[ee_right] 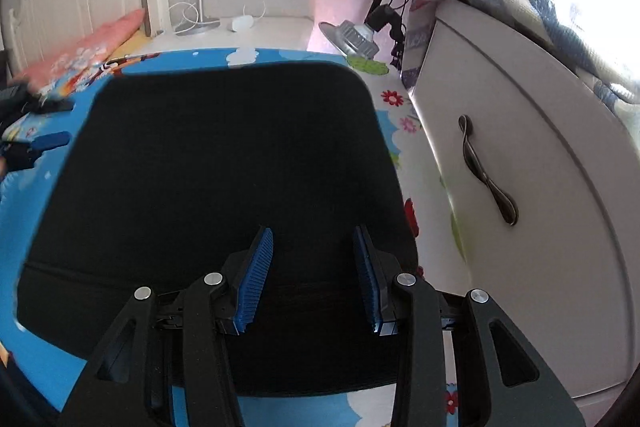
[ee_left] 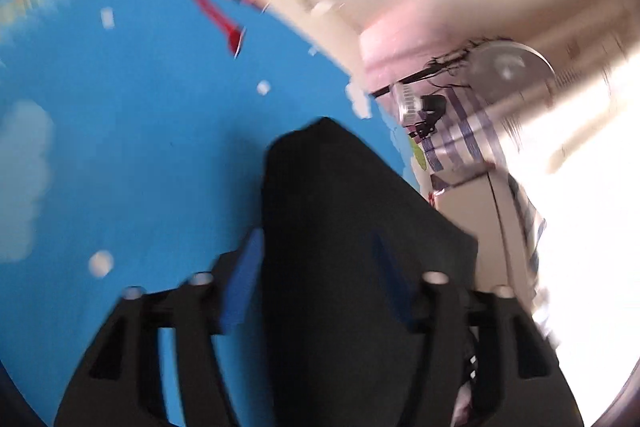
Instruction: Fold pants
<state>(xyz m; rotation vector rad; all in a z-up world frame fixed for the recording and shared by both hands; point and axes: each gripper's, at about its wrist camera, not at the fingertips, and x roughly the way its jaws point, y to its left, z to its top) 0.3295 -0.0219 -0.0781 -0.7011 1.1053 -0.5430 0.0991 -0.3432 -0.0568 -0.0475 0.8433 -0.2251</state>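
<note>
Jaws apart on both grippers; only the right view shows the pants lying flat.

Both pictures are bright with daylight that enters from the right side of the frame. In the left wrist view this light burns out to plain white at the right edge, and the whole picture is smeared by motion blur. The right wrist view is sharp, only its far left edge is soft. The black pants show almost no detail. Straight lines bend near the round dark borders.
</note>
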